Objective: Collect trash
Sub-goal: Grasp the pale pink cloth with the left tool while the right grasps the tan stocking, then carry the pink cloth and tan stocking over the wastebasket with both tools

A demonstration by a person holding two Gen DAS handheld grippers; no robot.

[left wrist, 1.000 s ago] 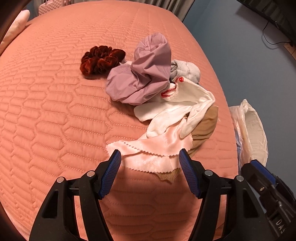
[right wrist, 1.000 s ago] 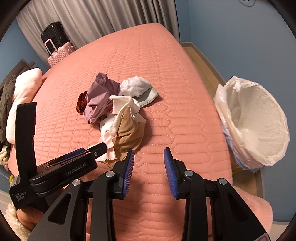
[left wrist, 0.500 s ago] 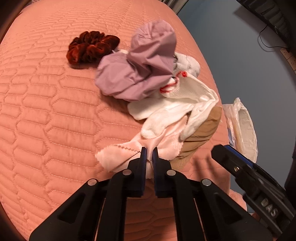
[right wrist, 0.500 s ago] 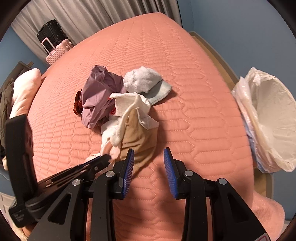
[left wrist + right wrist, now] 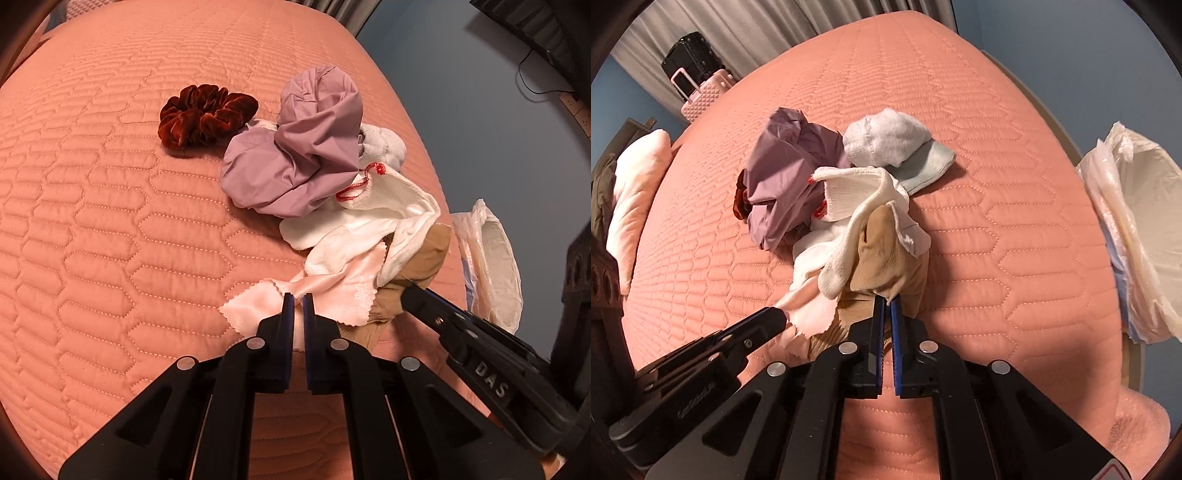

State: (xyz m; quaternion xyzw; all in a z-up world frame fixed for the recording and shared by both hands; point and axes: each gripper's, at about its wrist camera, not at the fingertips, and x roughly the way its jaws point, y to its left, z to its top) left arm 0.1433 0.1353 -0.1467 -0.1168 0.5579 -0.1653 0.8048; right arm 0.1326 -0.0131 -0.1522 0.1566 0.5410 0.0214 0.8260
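Observation:
A heap of cloth scraps lies on the salmon quilted bed. My left gripper is shut on the pale pink satin scrap at the heap's near edge. In the right wrist view my right gripper has its jaws closing tight on the tan cloth, which is pinched between the pads. Behind these lie a white sock with red thread, a lilac cloth, a dark red scrunchie and a grey-white sock. A bin with a white liner stands beside the bed on the right.
Against the grey curtain past the bed's far end stand a pink suitcase and a black one. A pale pillow lies at the bed's left side. The bed's right edge drops to a blue floor.
My left gripper shut on the pink satin scrap. My right gripper came down and left to the tan cloth, then closed on it.

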